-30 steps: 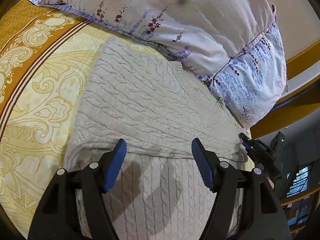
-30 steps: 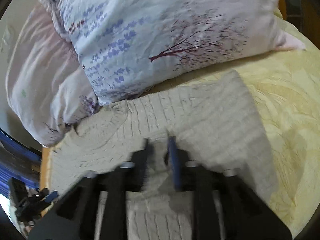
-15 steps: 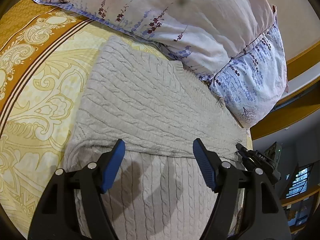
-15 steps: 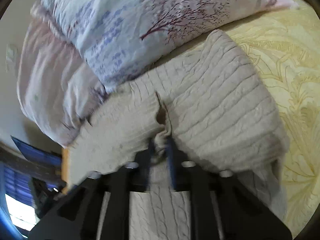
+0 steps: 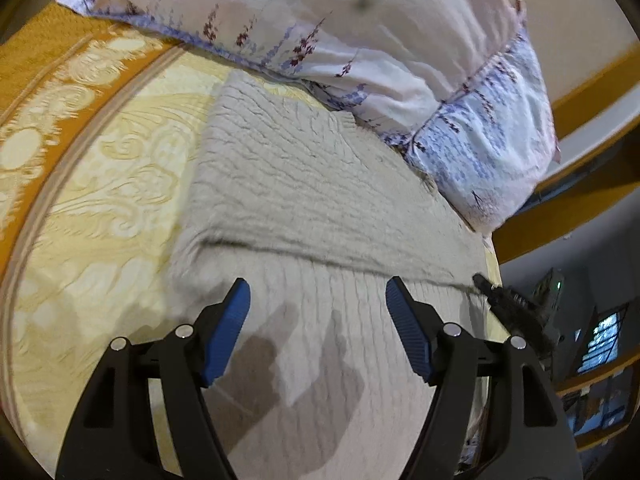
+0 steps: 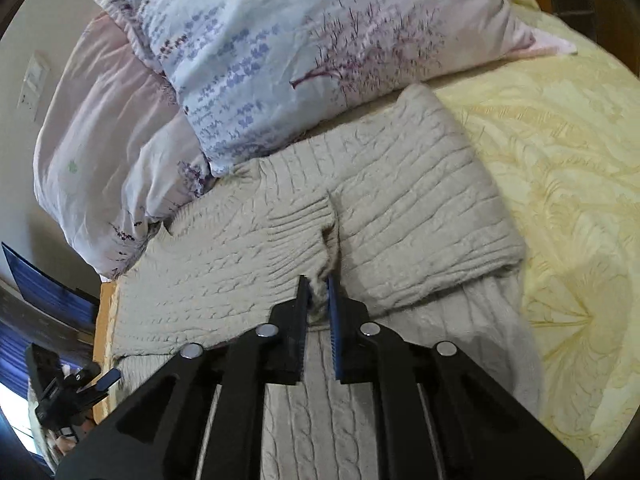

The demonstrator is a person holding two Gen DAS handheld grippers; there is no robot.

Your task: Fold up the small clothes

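Note:
A beige cable-knit sweater (image 5: pixel 304 184) lies flat on the yellow bedspread (image 5: pixel 100 184), its upper part folded down over the body. My left gripper (image 5: pixel 318 300) hovers open over the lower body of the sweater, just short of the fold edge, with nothing between its blue pads (image 5: pixel 232 320). In the right wrist view the sweater (image 6: pixel 420 192) shows two folded flaps meeting at a gap. My right gripper (image 6: pixel 319 284) pinches a bunch of knit where they meet, its jaws starting to open a little but still pressing on the cloth.
Two floral pillows (image 5: pixel 360 40) (image 6: pixel 304 52) lie against the far edge of the sweater. An orange patterned border (image 5: pixel 52 64) runs along the bed's left side. The wooden bed edge (image 6: pixel 105 320) and dark furniture stand beyond the sweater's other side. The right gripper's tip (image 5: pixel 508 304) shows at the left wrist view's right.
The right gripper closed on a bunch of knit at the fold and drew it toward itself, puckering the cloth. The left gripper stayed open and backed away from the fold edge.

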